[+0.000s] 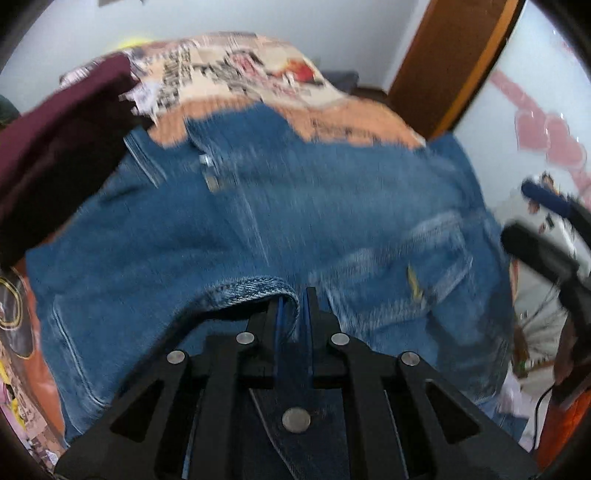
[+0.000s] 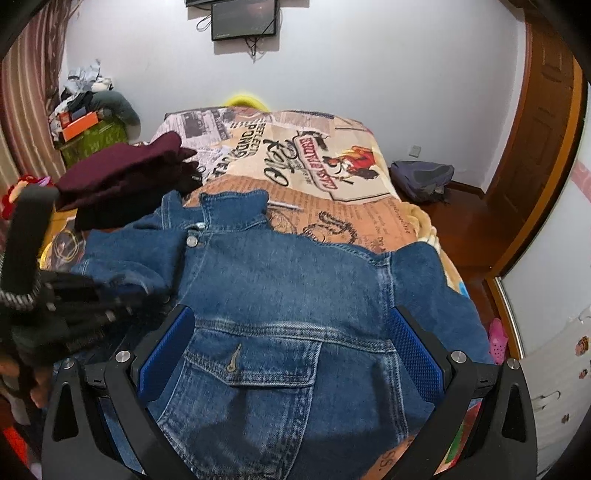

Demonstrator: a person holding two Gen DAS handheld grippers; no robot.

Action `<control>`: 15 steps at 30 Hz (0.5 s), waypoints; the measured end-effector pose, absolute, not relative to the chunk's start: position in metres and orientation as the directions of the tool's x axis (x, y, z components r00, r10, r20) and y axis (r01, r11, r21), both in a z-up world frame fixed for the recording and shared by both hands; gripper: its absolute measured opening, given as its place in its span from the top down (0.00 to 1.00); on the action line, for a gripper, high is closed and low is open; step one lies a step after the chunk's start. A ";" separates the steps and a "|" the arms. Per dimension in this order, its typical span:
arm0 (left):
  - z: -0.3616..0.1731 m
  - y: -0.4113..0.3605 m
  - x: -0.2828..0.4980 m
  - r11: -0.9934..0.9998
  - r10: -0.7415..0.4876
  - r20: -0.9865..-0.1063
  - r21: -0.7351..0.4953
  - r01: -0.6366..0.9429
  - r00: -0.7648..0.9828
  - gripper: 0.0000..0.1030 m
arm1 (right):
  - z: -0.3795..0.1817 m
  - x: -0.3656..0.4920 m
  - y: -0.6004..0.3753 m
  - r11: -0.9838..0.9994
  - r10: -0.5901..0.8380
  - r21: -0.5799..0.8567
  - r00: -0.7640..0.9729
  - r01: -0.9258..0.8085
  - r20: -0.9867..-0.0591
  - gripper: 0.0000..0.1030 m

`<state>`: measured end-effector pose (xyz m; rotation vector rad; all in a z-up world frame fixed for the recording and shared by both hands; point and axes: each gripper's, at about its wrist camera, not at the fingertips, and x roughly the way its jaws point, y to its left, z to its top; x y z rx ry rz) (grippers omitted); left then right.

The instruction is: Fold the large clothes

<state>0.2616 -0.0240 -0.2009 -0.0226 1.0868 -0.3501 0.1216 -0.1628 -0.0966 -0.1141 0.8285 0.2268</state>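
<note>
Denim edge sat pinched in your left gripper (image 1: 293, 314); the blue denim jacket (image 2: 280, 295) lay spread on the bed's newspaper-print cover (image 2: 332, 184). Your right gripper (image 2: 291, 343) hovered wide above the chest pocket. You should have kept the fold line taut and carried the edge straight across. Print too warped to read.

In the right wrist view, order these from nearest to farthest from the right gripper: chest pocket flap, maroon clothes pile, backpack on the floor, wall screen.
1. Chest pocket flap on the denim jacket, between the open fingers of the right gripper.
2. Maroon clothes pile, on the bed's left.
3. Backpack, on the floor at right.
4. Wall screen, top centre.
</note>
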 end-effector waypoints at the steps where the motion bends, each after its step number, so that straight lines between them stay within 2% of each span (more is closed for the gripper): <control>1: -0.203 -0.024 0.259 0.946 -0.281 -0.868 -0.179 0.272 0.408 0.93 | -0.097 0.122 -0.161 0.968 0.157 -0.014 0.650 -0.249 -0.744 0.00; 3: -0.201 -0.019 0.253 0.946 -0.275 -0.875 -0.170 0.277 0.400 0.89 | -0.098 0.121 -0.158 0.964 0.163 -0.019 0.644 -0.266 -0.748 0.00; 4: -0.196 -0.014 0.248 0.946 -0.277 -0.874 -0.173 0.275 0.400 0.81 | -0.097 0.121 -0.155 0.960 0.169 -0.022 0.641 -0.278 -0.749 0.00; 5: -0.193 -0.011 0.247 0.947 -0.273 -0.872 -0.171 0.271 0.406 0.65 | -0.096 0.121 -0.152 0.957 0.176 -0.023 0.639 -0.290 -0.749 0.00; 7: -0.177 0.001 0.238 0.955 -0.257 -0.853 -0.151 0.256 0.454 0.49 | -0.093 0.122 -0.144 0.949 0.189 -0.029 0.637 -0.315 -0.747 0.00; 12: -0.130 0.046 0.218 0.975 -0.195 -0.784 -0.088 0.205 0.589 0.46 | -0.083 0.125 -0.110 0.912 0.226 -0.068 0.633 -0.405 -0.740 0.00; 15: -0.110 0.079 0.203 0.987 -0.131 -0.744 -0.038 0.153 0.655 0.34 | -0.080 0.127 -0.087 0.883 0.247 -0.094 0.625 -0.460 -0.740 0.00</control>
